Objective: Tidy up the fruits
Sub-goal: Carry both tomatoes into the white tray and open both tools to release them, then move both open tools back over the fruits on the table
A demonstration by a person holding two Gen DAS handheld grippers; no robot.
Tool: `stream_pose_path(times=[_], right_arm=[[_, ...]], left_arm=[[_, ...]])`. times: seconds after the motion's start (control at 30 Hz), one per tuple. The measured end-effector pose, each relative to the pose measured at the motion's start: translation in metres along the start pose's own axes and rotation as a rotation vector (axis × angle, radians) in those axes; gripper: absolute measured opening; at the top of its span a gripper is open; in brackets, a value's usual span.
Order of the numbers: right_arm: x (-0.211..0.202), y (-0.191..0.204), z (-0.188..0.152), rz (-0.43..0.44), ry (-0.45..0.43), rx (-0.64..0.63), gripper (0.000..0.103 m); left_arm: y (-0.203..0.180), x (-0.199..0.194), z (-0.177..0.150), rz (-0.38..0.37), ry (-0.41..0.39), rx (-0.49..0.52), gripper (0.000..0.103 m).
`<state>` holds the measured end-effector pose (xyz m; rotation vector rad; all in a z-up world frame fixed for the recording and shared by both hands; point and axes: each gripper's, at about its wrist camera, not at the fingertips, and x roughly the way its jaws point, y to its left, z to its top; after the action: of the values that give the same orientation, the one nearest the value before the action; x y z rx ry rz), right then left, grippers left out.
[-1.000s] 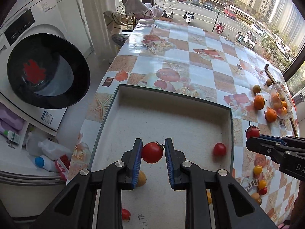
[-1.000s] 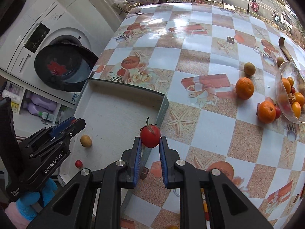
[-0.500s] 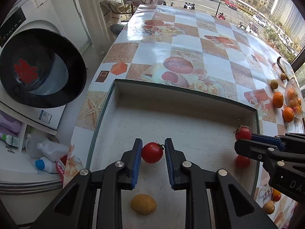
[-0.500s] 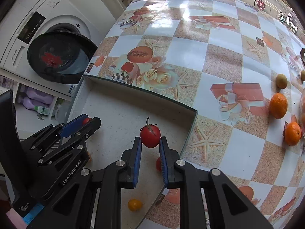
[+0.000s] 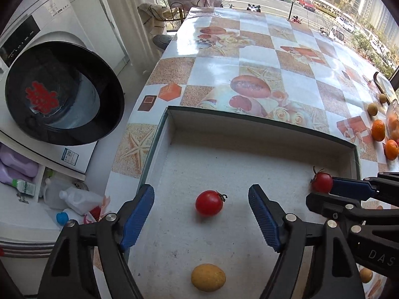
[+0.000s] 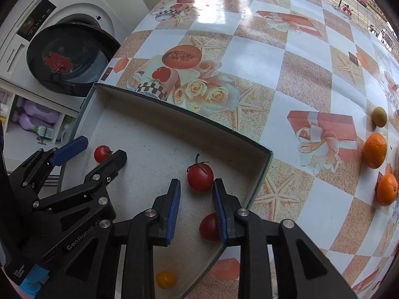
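Note:
A shallow white tray (image 5: 261, 127) (image 6: 174, 109) lies on the patterned table. My left gripper (image 5: 200, 200) is open over the tray, and a red tomato (image 5: 209, 202) lies loose on the floor between its fingers. My right gripper (image 6: 195, 186) is open; a stemmed red tomato (image 6: 200, 176) sits on the tray floor just ahead of its tips, also in the left wrist view (image 5: 321, 181). A yellow fruit (image 5: 208, 277), another red tomato (image 6: 209, 226) and a small orange tomato (image 6: 165, 279) also lie in the tray.
Oranges (image 6: 374, 150) (image 6: 386, 189) and a brownish fruit (image 6: 379, 116) lie on the table at the right. A washing machine with its door open (image 5: 59, 92) stands left of the table, with bottles (image 5: 74, 199) below. Windows face a street beyond.
Both grippers have opened and let go of their tomatoes, which now rest on the tray floor. Both grippers moved further over the tray.

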<state>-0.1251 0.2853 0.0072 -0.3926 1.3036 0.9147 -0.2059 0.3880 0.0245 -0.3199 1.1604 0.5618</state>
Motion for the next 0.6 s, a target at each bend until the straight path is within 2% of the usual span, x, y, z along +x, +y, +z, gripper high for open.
stream_pose_path(times=[0.1,0.2,0.27,0.43,0.6], right_arm=[[-0.009,0.001,-0.002,0.01,-0.029,0.006,0.051],[-0.028,-0.002,-0.007,0.021,-0.077,0.018,0.072],[-0.043,-0.007,-0.012,0.033,-0.114,0.036,0.079],[-0.072,-0.038,-0.034,0.004,-0.157,0.113,0.079],[-0.091,-0.094,-0.071,-0.051,-0.16,0.249,0.079]], left_arm=[[0.002,-0.003,0.002,-0.01,0.006,-0.005,0.079],[0.001,-0.009,0.003,-0.011,-0.003,-0.009,0.079],[-0.002,-0.015,0.003,-0.009,-0.013,-0.005,0.079],[-0.023,-0.033,0.004,-0.03,-0.034,0.047,0.079],[-0.06,-0.055,-0.002,-0.08,-0.049,0.121,0.079]])
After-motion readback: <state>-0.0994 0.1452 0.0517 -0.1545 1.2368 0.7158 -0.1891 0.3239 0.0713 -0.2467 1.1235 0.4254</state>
